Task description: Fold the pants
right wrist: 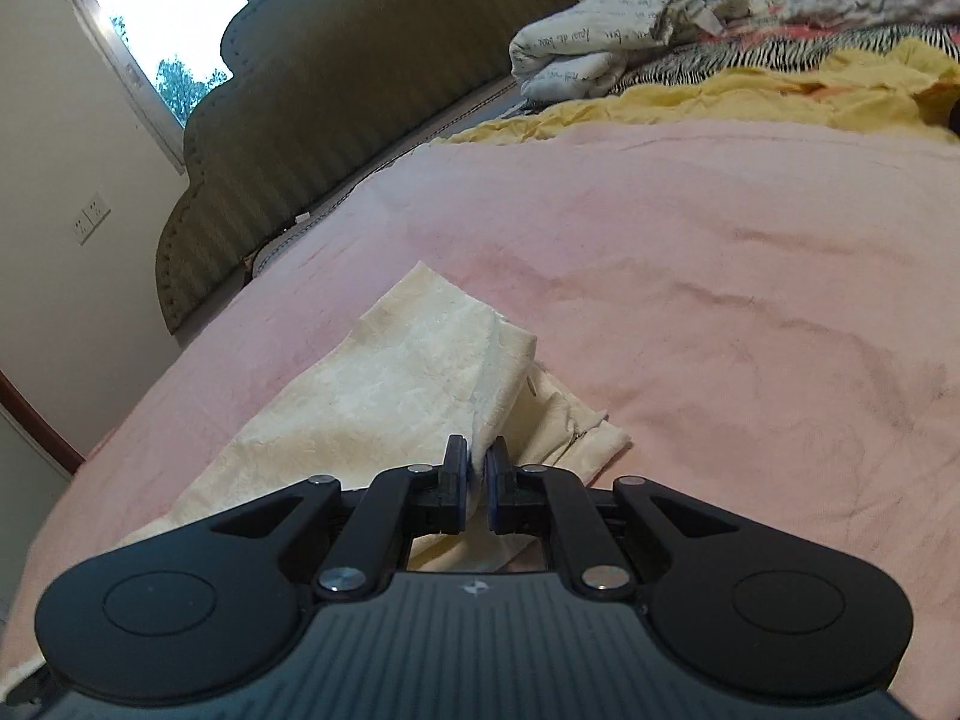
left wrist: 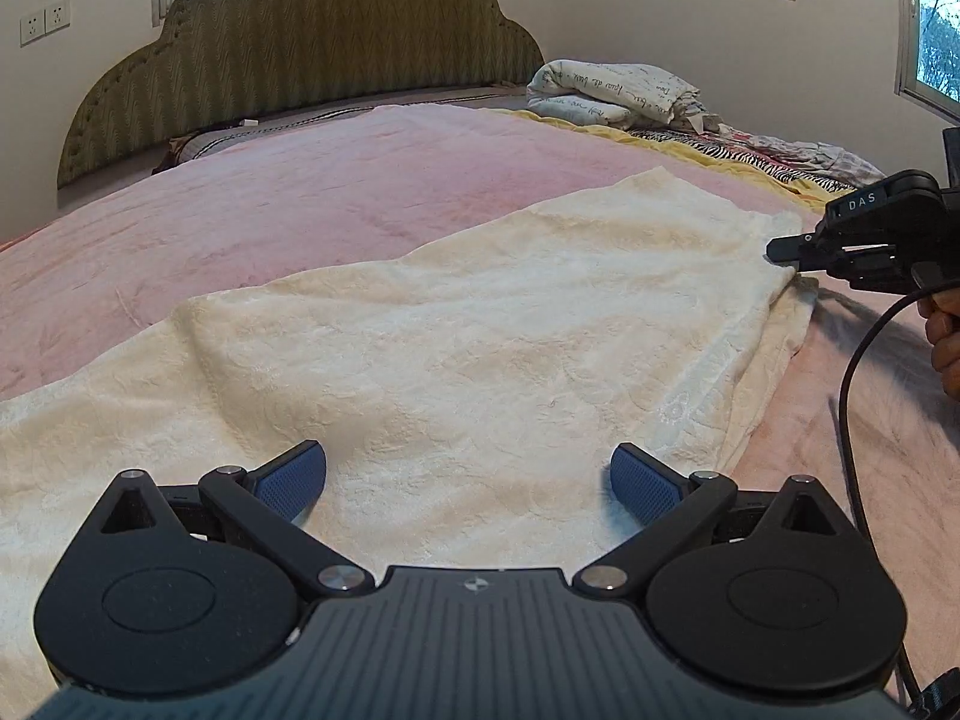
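The cream fleece pants (left wrist: 456, 330) lie spread across the pink bedspread (left wrist: 300, 198). My left gripper (left wrist: 468, 480) is open, its blue pads (left wrist: 294, 477) wide apart just above the near part of the pants, holding nothing. My right gripper (left wrist: 786, 252) shows at the right edge of the left wrist view, at the far end of the pants. In the right wrist view the right gripper (right wrist: 477, 468) is shut on a raised fold of the pants (right wrist: 384, 396), with the cloth pinched between the pads.
A padded green headboard (left wrist: 312, 54) stands at the far end of the bed. Folded white printed bedding (left wrist: 612, 90), a zebra-striped cloth (left wrist: 720, 150) and a yellow sheet (right wrist: 750, 96) are piled at the far right. A black cable (left wrist: 858, 348) hangs from the right gripper.
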### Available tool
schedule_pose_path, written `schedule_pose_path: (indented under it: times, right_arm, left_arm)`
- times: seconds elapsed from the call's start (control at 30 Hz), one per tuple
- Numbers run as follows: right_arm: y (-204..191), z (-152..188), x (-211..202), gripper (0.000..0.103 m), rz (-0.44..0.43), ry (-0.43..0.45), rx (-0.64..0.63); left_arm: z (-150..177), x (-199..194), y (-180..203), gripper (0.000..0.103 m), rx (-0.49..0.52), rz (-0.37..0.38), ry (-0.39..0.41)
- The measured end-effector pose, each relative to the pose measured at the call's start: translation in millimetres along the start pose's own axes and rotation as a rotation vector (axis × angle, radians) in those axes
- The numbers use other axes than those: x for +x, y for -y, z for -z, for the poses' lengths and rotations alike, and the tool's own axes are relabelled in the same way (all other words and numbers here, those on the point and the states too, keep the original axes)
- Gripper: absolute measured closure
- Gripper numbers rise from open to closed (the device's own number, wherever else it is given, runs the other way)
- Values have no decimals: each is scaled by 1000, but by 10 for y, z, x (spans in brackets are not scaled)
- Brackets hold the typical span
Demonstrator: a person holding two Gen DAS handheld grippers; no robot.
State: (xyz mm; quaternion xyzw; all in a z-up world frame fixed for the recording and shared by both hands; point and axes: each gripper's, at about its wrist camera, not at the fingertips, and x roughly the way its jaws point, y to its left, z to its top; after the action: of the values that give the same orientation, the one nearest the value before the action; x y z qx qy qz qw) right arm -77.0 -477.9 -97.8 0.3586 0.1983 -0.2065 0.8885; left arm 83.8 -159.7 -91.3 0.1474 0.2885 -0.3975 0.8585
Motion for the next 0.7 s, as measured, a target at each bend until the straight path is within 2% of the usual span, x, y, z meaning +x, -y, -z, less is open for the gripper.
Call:
schedule_pose_path:
  times: [0.1, 0.17, 0.27, 0.37, 0.43, 0.47, 0.5, 0.53, 0.6, 0.63, 0.67, 0.7]
  right_arm:
    - [183, -82, 161, 93, -77, -46, 155]
    - [251, -75, 235, 93, -130, -44, 187]
    - [315, -63, 135, 95, -131, -12, 209]
    - [361, -61, -125, 96, -105, 32, 176]
    - [365, -82, -142, 96, -13, 9, 76]
    - [380, -86, -112, 96, -12, -9, 54]
    - [414, -96, -117, 96, -21, -4, 92]
    - [394, -109, -171, 95, 9, 28, 114]
    - [130, -112, -364, 94, 184, 176, -31]
    - [-43, -99, -434, 93, 230, 229, -135]
    - [-228, -94, -455, 93, 185, 224, -235]
    - [-361, -86, -437, 93, 100, 174, -303]
  left_arm:
    - [4, -70, 37, 4, 20, 6, 28]
    - [-5, -158, 98, 4, 44, 39, 44]
    - [-33, -298, 217, 4, 93, 134, 47]
    - [-43, -417, 361, 1, 177, 174, 85]
    - [-40, -403, 468, 1, 245, 132, 123]
    - [-37, -368, 523, 1, 280, 82, 128]
    - [-33, -325, 570, 1, 309, 28, 116]
    - [-30, -291, 584, 2, 323, -13, 104]
    - [-11, -254, 578, 2, 323, -43, 89]
    - [-12, -242, 570, 1, 317, -29, 76]
    - [-22, -233, 566, 1, 309, -4, 61]
    - [-28, -224, 567, 1, 302, 18, 51]
